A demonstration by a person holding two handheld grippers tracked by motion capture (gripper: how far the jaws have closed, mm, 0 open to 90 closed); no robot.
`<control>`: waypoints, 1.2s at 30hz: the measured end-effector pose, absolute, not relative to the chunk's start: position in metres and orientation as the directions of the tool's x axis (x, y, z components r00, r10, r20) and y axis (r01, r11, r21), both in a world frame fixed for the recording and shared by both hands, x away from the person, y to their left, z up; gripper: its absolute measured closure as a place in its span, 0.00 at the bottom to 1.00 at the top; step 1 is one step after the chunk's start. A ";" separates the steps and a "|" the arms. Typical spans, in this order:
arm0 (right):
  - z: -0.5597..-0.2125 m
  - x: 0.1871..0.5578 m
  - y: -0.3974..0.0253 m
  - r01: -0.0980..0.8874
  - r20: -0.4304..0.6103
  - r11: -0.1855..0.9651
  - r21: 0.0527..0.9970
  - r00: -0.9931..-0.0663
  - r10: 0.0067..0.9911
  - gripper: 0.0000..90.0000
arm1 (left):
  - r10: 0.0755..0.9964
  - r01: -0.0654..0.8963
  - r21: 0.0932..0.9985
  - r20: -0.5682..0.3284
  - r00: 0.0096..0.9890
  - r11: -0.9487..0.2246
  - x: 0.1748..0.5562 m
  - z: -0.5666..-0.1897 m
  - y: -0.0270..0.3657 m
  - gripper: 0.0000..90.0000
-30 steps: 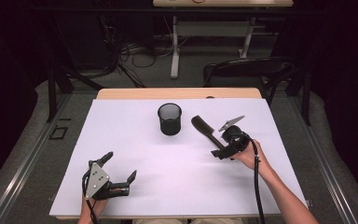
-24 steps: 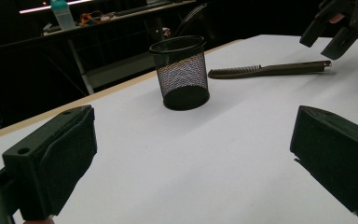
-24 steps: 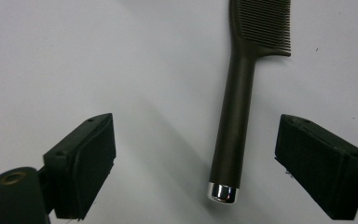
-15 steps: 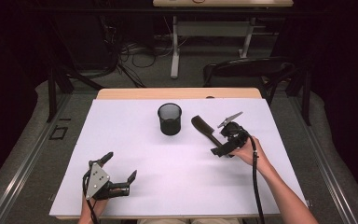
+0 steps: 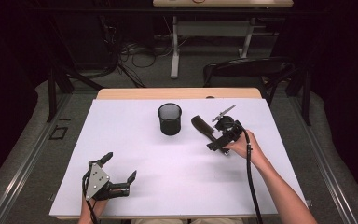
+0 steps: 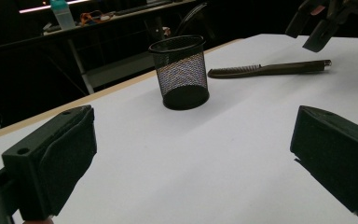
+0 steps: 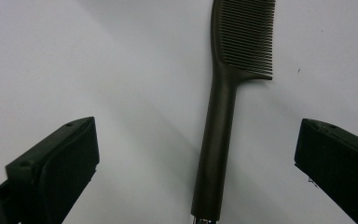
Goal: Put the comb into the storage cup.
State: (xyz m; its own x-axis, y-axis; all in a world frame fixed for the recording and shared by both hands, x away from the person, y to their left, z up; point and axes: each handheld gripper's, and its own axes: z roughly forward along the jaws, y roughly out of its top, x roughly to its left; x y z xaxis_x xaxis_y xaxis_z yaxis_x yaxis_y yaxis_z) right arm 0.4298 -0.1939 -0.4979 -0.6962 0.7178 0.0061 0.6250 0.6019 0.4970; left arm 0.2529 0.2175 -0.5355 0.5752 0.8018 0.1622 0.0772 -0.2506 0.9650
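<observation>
Near edge of the white worktop [image 5: 177, 186]: left hand-held gripper [image 5: 119, 173] low over the sheet, jaws spread wide, nothing between them; farther in, at the right: right hand-held gripper [image 5: 213, 133] tilted down over a dark comb [image 5: 202, 127], jaws spread wide, one on either side of the handle, not touching it; comb flat on the worktop, teeth end pointing away, handle end toward the gripper, seen lengthwise between the jaws in the right gripper view [image 7: 223, 121]; just left of the comb, apart from it: black mesh cup [image 5: 169, 118], upright; beyond: wooden worktop edge, dark room.
</observation>
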 end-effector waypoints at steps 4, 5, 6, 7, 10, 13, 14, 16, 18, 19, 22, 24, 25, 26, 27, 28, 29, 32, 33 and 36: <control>-0.500 0.436 -0.189 0.630 -0.007 0.613 0.477 -0.694 0.720 0.00 | 0.800 0.081 0.962 0.168 0.575 -0.261 0.254 -0.536 0.218 0.00; -0.500 0.437 -0.188 0.635 -0.010 0.611 0.473 -0.690 0.724 0.00 | 0.800 0.083 0.962 0.167 0.576 -0.260 0.254 -0.536 0.218 0.00; -0.500 0.439 -0.187 0.636 -0.011 0.613 0.469 -0.690 0.724 0.00 | 0.800 0.084 0.962 0.167 0.576 -0.261 0.254 -0.536 0.218 0.00; -0.500 0.441 -0.186 0.641 -0.010 0.615 0.460 -0.688 0.725 0.00 | 0.800 0.082 0.961 0.170 0.576 -0.264 0.253 -0.536 0.218 0.00; -0.499 0.446 -0.183 0.646 -0.009 0.613 0.455 -0.685 0.729 0.00 | 0.802 0.080 0.963 0.165 0.574 -0.256 0.253 -0.536 0.218 0.00; -0.499 0.449 -0.181 0.659 0.000 0.606 0.446 -0.677 0.736 0.00 | 0.801 0.079 0.964 0.164 0.575 -0.254 0.253 -0.536 0.218 0.00; -0.499 0.451 -0.180 0.660 -0.001 0.608 0.441 -0.677 0.736 0.00 | 0.800 0.079 0.965 0.160 0.578 -0.250 0.253 -0.536 0.218 0.00; -0.499 0.453 -0.180 0.671 0.003 0.606 0.428 -0.671 0.741 0.00 | 0.799 0.078 0.964 0.163 0.579 -0.254 0.253 -0.536 0.218 0.00; -0.500 0.455 -0.180 0.674 0.011 0.598 0.433 -0.668 0.744 0.03 | 0.797 0.079 0.964 0.162 0.581 -0.254 0.253 -0.536 0.217 0.00; -0.500 0.455 -0.180 0.690 0.026 0.585 0.426 -0.656 0.755 0.05 | 0.798 0.078 0.964 0.163 0.581 -0.254 0.253 -0.536 0.217 0.00; -0.501 0.459 -0.179 0.683 0.012 0.597 0.422 -0.662 0.749 0.10 | 0.798 0.079 0.964 0.163 0.581 -0.255 0.253 -0.536 0.217 0.00; -0.501 0.459 -0.177 0.694 0.015 0.591 0.412 -0.653 0.757 0.16 | 0.797 0.081 0.963 0.164 0.581 -0.257 0.253 -0.536 0.217 0.00; -0.501 0.460 -0.177 0.689 0.005 0.600 0.406 -0.658 0.753 0.17 | 0.797 0.081 0.963 0.164 0.582 -0.257 0.254 -0.536 0.217 0.00; -0.501 0.460 -0.176 0.696 0.007 0.594 0.403 -0.651 0.759 0.18 | 0.796 0.082 0.963 0.163 0.583 -0.257 0.254 -0.536 0.217 0.00; -0.501 0.460 -0.175 0.706 0.008 0.589 0.394 -0.643 0.766 0.19 | 0.796 0.083 0.962 0.164 0.583 -0.259 0.254 -0.536 0.217 0.00; -0.501 0.462 -0.175 0.696 -0.002 0.604 0.387 -0.655 0.756 0.22 | 0.796 0.084 0.962 0.163 0.584 -0.259 0.254 -0.536 0.217 0.00; -0.501 0.462 -0.175 0.703 0.000 0.596 0.387 -0.647 0.763 0.26 | 0.796 0.084 0.963 0.161 0.584 -0.257 0.254 -0.536 0.217 0.00; -0.501 0.465 -0.175 0.705 -0.002 0.601 0.376 -0.648 0.762 0.33 | 0.796 0.085 0.963 0.159 0.585 -0.255 0.254 -0.536 0.217 0.00; -0.500 0.466 -0.175 0.711 -0.004 0.600 0.366 -0.644 0.765 0.37 | 0.795 0.086 0.963 0.159 0.585 -0.255 0.254 -0.536 0.217 0.00; -0.504 0.468 -0.175 0.725 0.019 0.579 0.374 -0.630 0.776 0.44 | 0.794 0.088 0.963 0.158 0.587 -0.257 0.254 -0.537 0.216 0.00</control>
